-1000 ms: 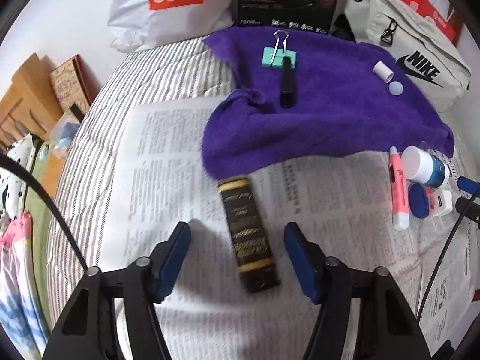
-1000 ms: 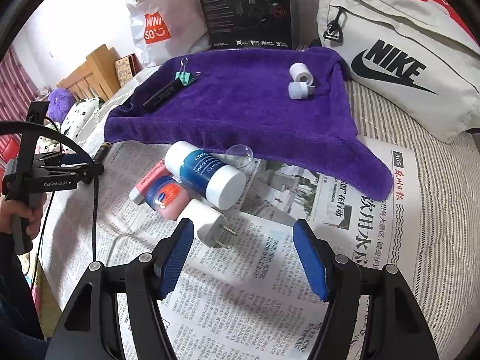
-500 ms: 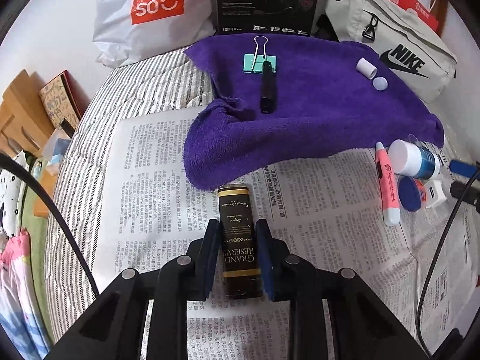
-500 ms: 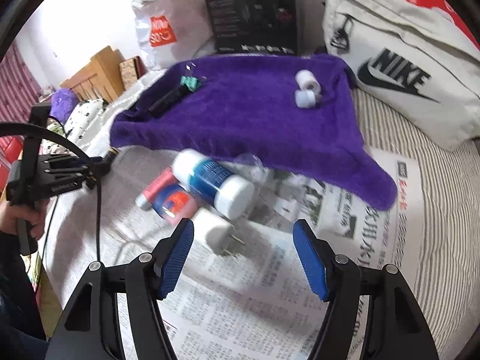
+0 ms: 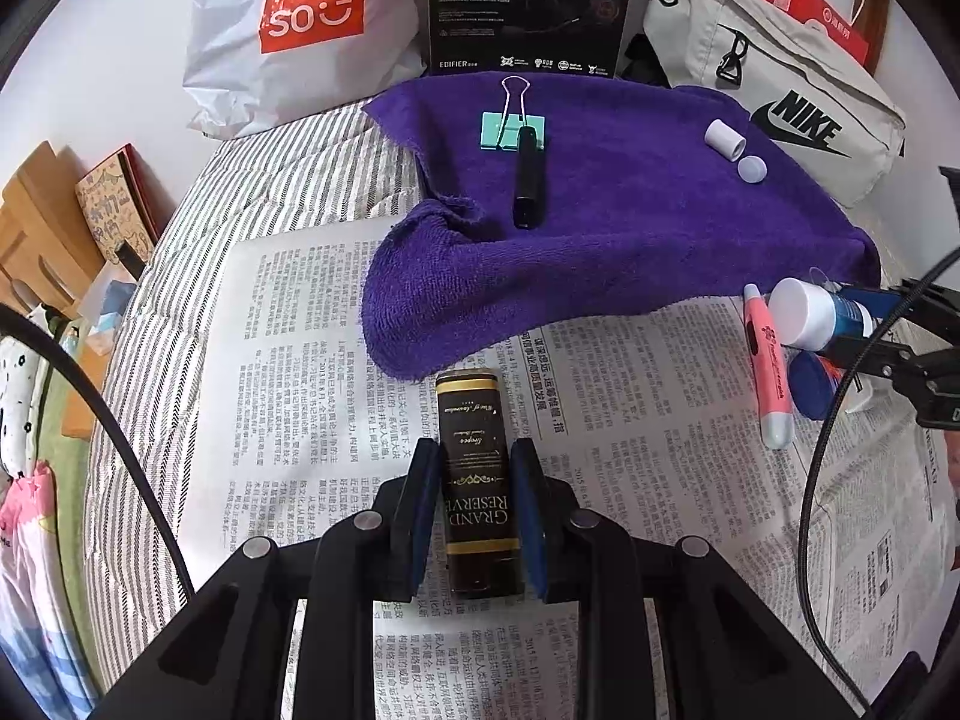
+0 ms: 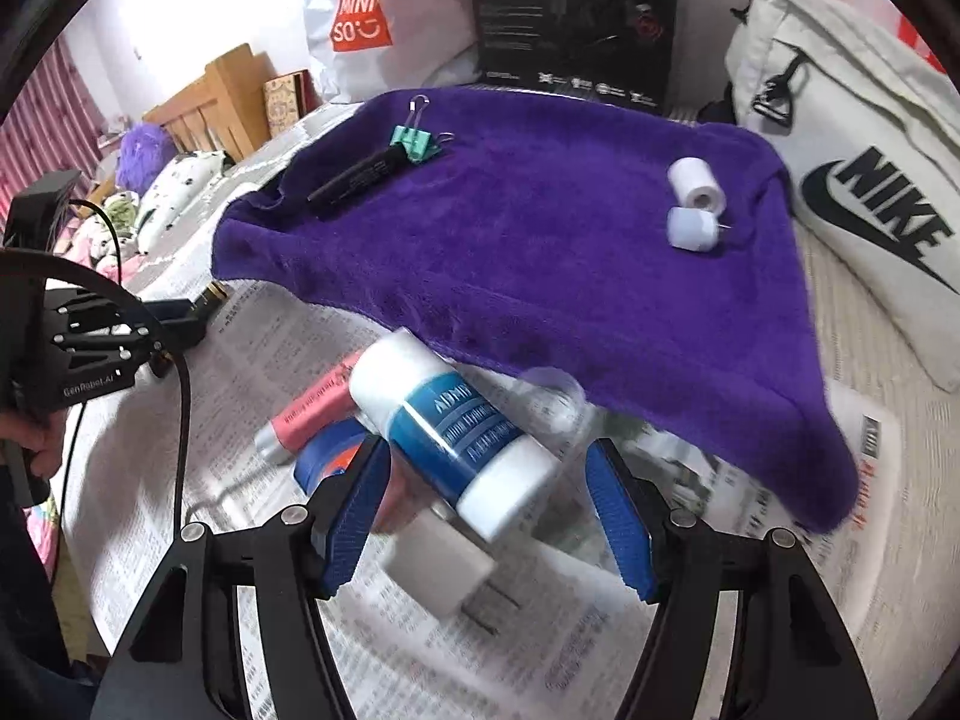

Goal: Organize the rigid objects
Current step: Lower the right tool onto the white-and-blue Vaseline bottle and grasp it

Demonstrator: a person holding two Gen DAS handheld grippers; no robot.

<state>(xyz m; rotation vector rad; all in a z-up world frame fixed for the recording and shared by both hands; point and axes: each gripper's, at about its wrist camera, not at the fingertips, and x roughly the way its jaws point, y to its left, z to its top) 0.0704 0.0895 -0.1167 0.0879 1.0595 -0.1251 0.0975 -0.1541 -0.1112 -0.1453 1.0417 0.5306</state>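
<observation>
My left gripper (image 5: 477, 480) is shut on a dark brown box (image 5: 471, 438) printed "Grand Reserve", which lies on the newspaper (image 5: 288, 360) just in front of the purple towel (image 5: 630, 222). On the towel rest a teal binder clip (image 5: 513, 129), a black pen (image 5: 528, 180) and two white caps (image 5: 726, 138). My right gripper (image 6: 489, 450) is open, and the near end of a white-and-blue bottle (image 6: 456, 420) lies between its fingers without touching the pads. Beside the bottle lie a pink highlighter (image 6: 312, 408), a blue tin (image 6: 330, 462) and a white plug (image 6: 438, 570).
A white Nike bag (image 5: 780, 96), a black carton (image 5: 528, 6) and a Miniso bag (image 5: 300, 30) stand behind the towel. A clear cap (image 6: 552, 396) sits by the bottle. Striped bedding (image 5: 180, 240) runs left of the newspaper, with wooden furniture (image 5: 36, 222) beyond.
My left gripper has closed on the brown box and stays put. My right gripper has moved forward, so the bottle now lies between its fingers.
</observation>
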